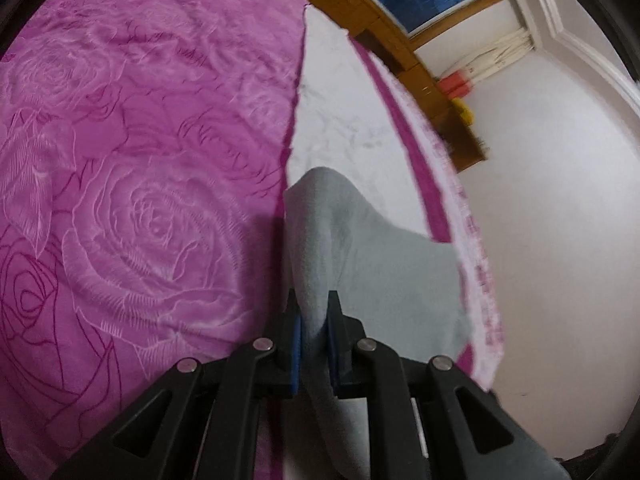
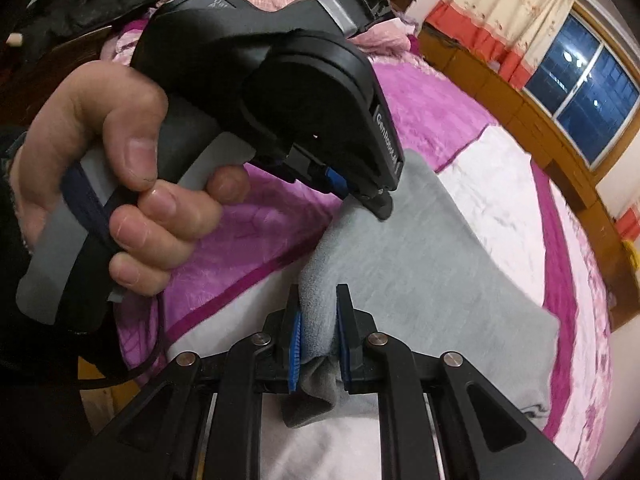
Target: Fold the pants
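Note:
The grey fleece pants (image 1: 360,240) hang from both grippers above the bed. My left gripper (image 1: 314,312) is shut on a bunched fold of the grey cloth, which rises in a hump beyond its blue pads. In the right wrist view my right gripper (image 2: 318,308) is shut on another bunched edge of the pants (image 2: 420,256), and the cloth spreads out to the right over the white sheet. The left gripper (image 2: 376,200) shows there too, held by a person's hand (image 2: 120,184), its tips pinching the cloth's far edge.
A magenta rose-patterned blanket (image 1: 140,140) covers the bed, with a white sheet (image 1: 340,100) beside it. A wooden bed frame (image 2: 560,152), a window (image 2: 580,92) and curtains stand beyond. Dark clothes (image 2: 80,12) lie at the far left. White floor (image 1: 560,240) lies past the bed edge.

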Available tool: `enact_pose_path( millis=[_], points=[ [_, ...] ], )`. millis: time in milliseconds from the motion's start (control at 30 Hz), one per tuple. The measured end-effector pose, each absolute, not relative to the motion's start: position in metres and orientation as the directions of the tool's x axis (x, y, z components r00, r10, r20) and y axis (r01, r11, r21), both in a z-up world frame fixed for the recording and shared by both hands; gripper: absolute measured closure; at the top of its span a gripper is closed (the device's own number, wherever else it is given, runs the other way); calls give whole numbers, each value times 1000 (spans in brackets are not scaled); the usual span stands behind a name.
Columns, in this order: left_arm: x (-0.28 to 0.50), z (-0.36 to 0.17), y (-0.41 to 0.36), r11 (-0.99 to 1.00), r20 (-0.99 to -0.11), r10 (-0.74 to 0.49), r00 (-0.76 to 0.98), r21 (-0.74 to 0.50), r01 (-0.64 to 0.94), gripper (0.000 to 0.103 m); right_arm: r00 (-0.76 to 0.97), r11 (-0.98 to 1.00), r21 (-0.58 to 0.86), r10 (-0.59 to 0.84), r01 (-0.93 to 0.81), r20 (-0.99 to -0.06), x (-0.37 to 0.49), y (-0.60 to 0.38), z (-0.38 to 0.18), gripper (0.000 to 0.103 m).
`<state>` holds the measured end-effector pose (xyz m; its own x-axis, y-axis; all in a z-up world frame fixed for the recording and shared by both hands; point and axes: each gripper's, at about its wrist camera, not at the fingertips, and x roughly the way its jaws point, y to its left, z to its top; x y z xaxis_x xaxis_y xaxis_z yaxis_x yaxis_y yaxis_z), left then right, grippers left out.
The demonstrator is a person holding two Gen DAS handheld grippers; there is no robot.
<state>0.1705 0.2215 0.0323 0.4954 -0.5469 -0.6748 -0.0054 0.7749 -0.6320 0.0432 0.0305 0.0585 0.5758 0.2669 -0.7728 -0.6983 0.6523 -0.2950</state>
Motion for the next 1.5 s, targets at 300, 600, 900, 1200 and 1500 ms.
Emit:
enact_pose_path(
  millis=[300, 600, 900, 1200, 1500],
  points=[
    [170, 37, 212, 805, -697, -497, 517, -593, -25, 92, 502, 730, -87, 374, -678, -780, 79, -1, 70, 96],
    [160, 74, 184, 883, -748, -359, 558, -466, -56, 92, 468, 744, 52, 471, -666, -748, 68, -29, 85, 96],
    [153, 113, 148, 953, -776, -243, 582, -304, -8, 92, 469, 749, 122, 523, -651, -711, 66, -49, 104, 96],
    [150, 139, 129, 961, -773, -228, 591, -276, 10, 92, 499, 753, 120, 538, -647, -679, 57, -63, 118, 96],
    [145, 158, 99, 978, -769, -182, 613, -208, 29, 92, 510, 770, 176, 555, -613, -657, 52, -89, 135, 96]
  ],
)
